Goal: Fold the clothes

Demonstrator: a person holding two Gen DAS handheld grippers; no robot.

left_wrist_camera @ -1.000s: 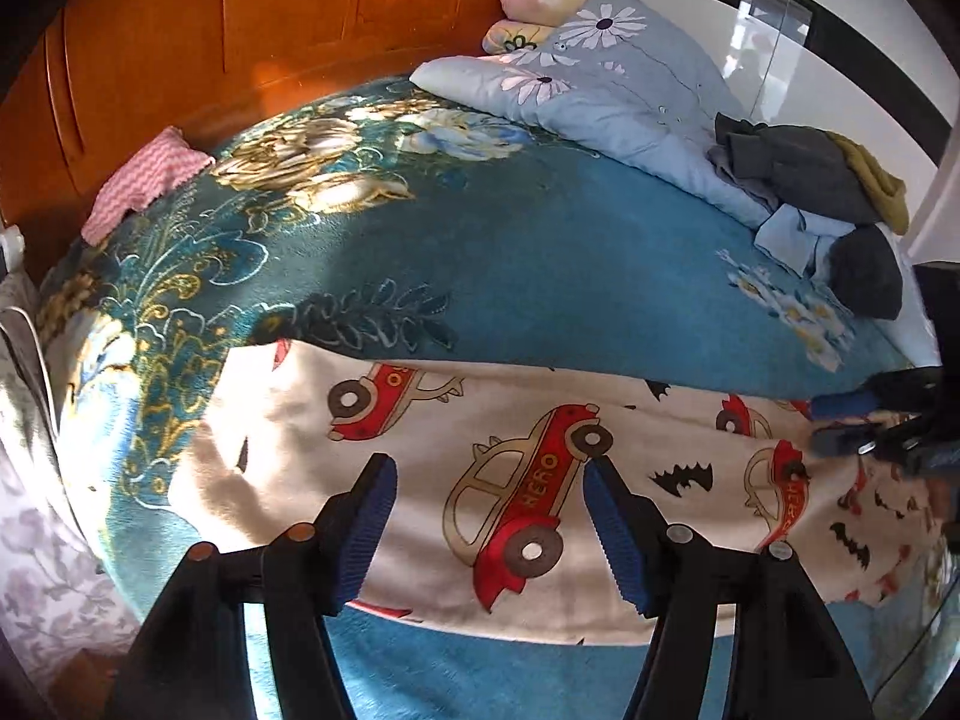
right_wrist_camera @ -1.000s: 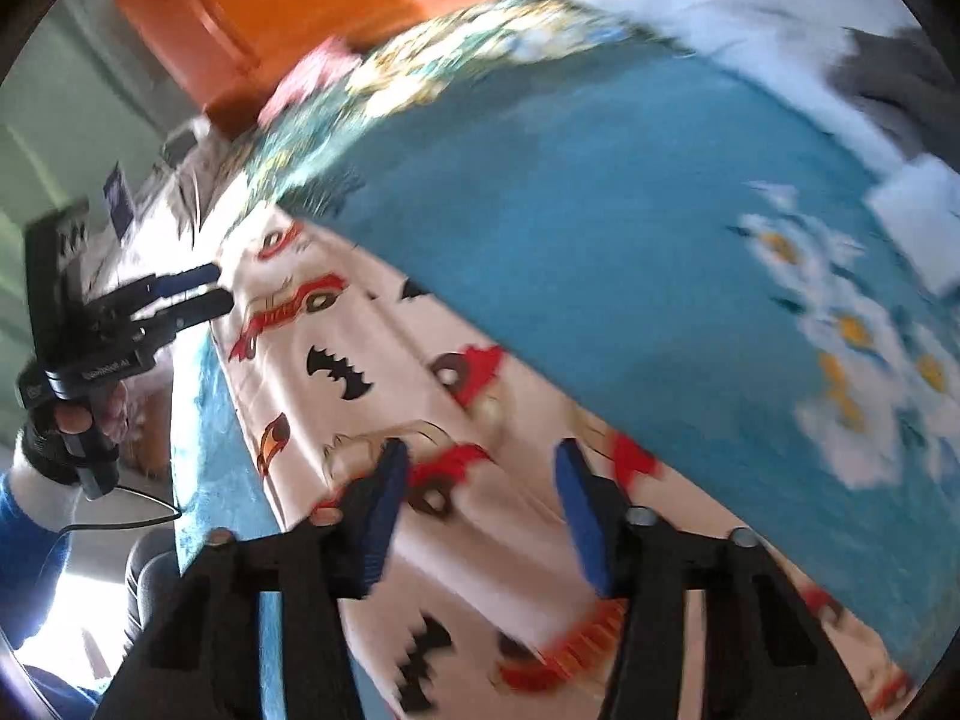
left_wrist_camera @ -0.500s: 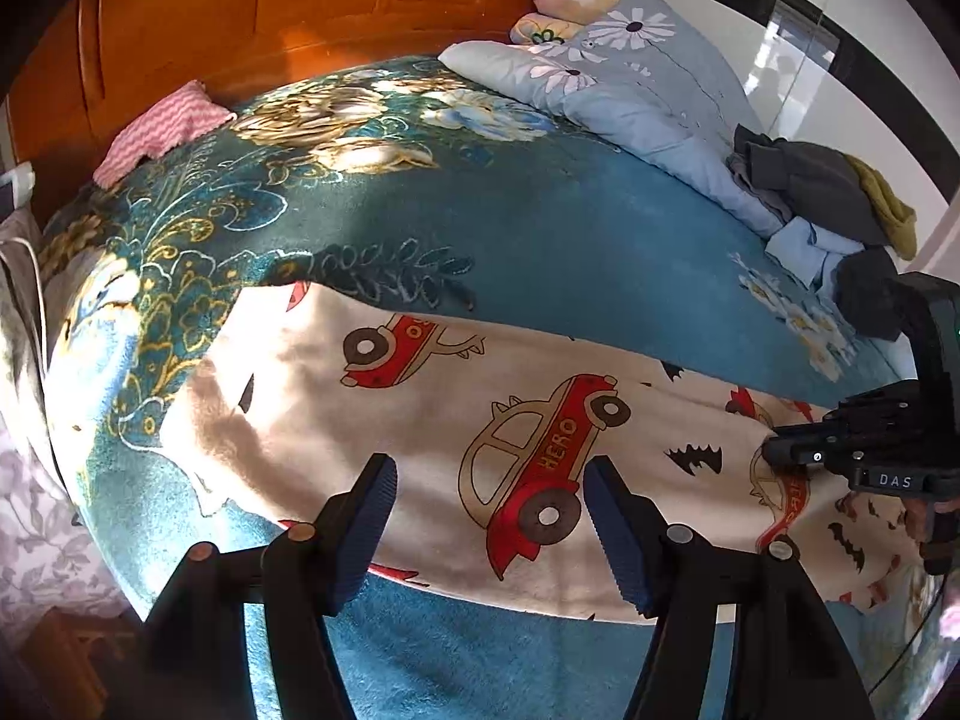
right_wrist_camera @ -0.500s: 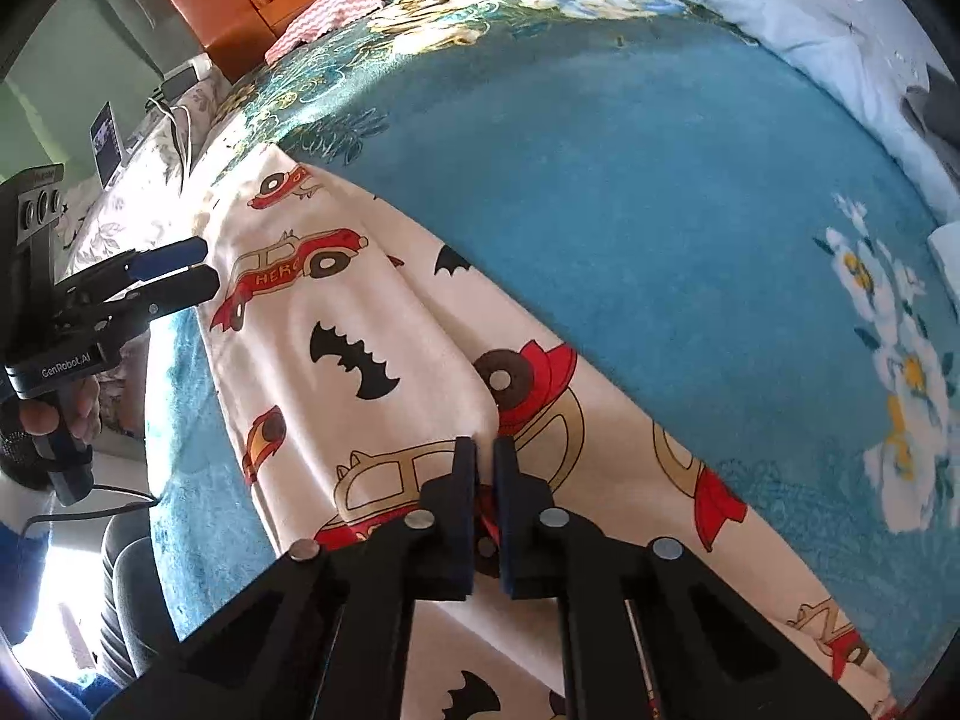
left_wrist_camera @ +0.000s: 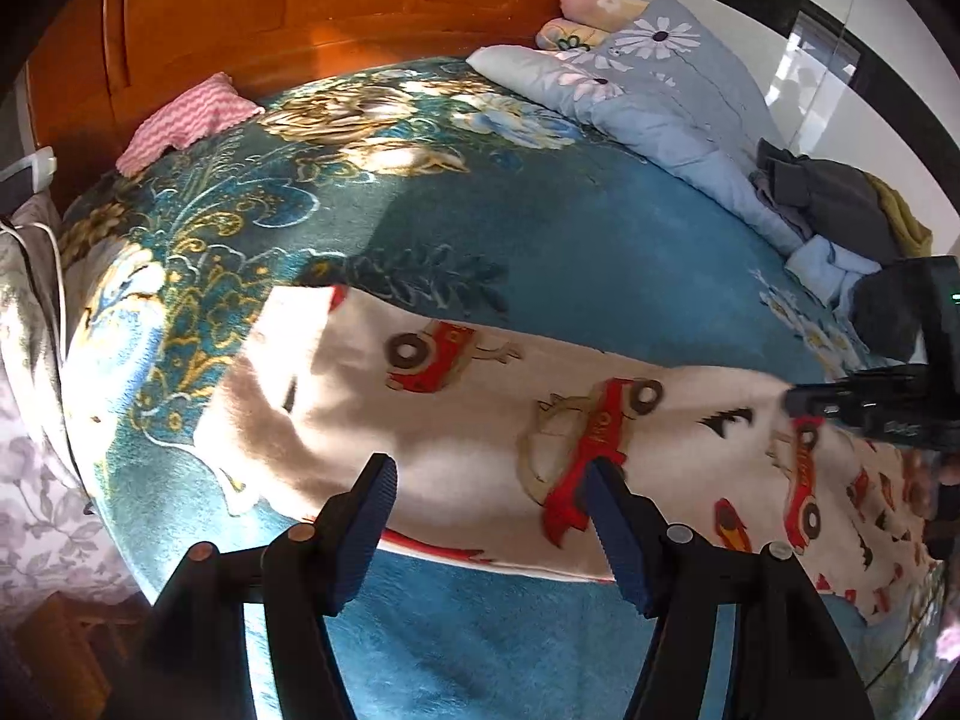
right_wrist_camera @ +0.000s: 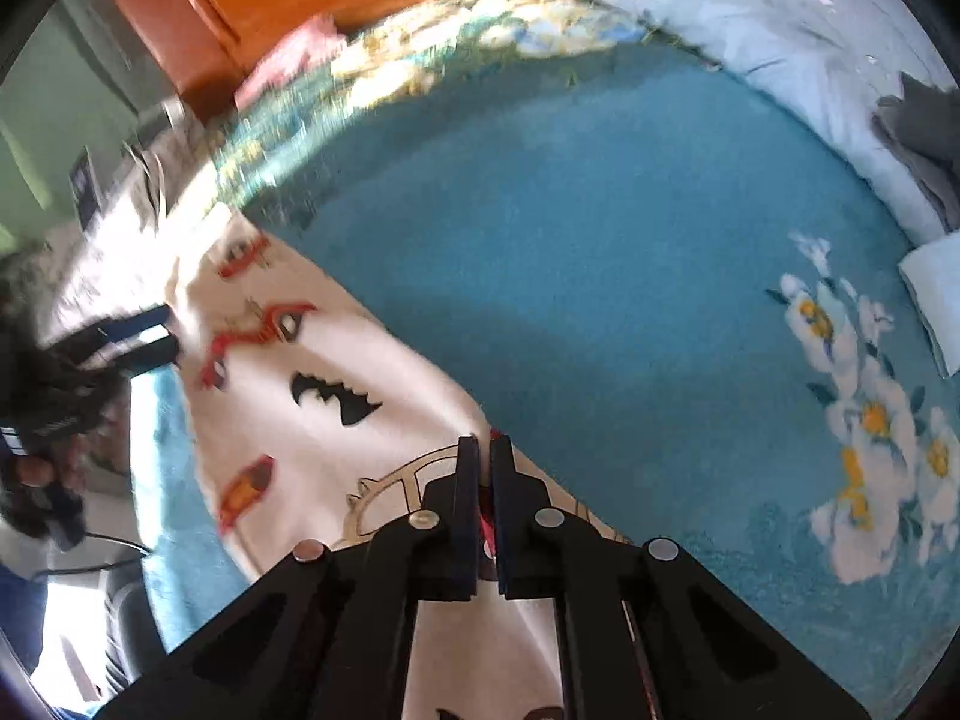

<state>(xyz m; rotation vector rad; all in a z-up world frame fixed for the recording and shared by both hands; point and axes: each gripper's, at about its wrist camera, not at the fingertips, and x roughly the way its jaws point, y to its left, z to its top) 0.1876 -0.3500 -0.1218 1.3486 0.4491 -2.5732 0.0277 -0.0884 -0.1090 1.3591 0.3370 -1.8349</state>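
Note:
A cream garment printed with red cars and black bats [left_wrist_camera: 480, 420] lies stretched across the blue bed blanket [left_wrist_camera: 540, 252]. My left gripper [left_wrist_camera: 489, 483] is open and hovers just above the garment's near edge, holding nothing. My right gripper [right_wrist_camera: 485, 444] is shut on a pinched ridge of the garment [right_wrist_camera: 336, 438] at its far edge. It also shows in the left wrist view [left_wrist_camera: 864, 408], at the right end of the cloth. The left gripper shows blurred in the right wrist view [right_wrist_camera: 138, 339].
A wooden headboard [left_wrist_camera: 300, 18] stands behind the bed. A pink zigzag cloth [left_wrist_camera: 186, 120] lies at the far left. A light blue flowered quilt [left_wrist_camera: 654, 90] and a pile of dark clothes [left_wrist_camera: 834, 198] lie at the far right. A floral side cushion [left_wrist_camera: 30, 420] is at left.
My right gripper closed on the garment half a second ago and has since drawn the pinched cloth toward the far edge. The left gripper stayed open and drifted a little over the garment.

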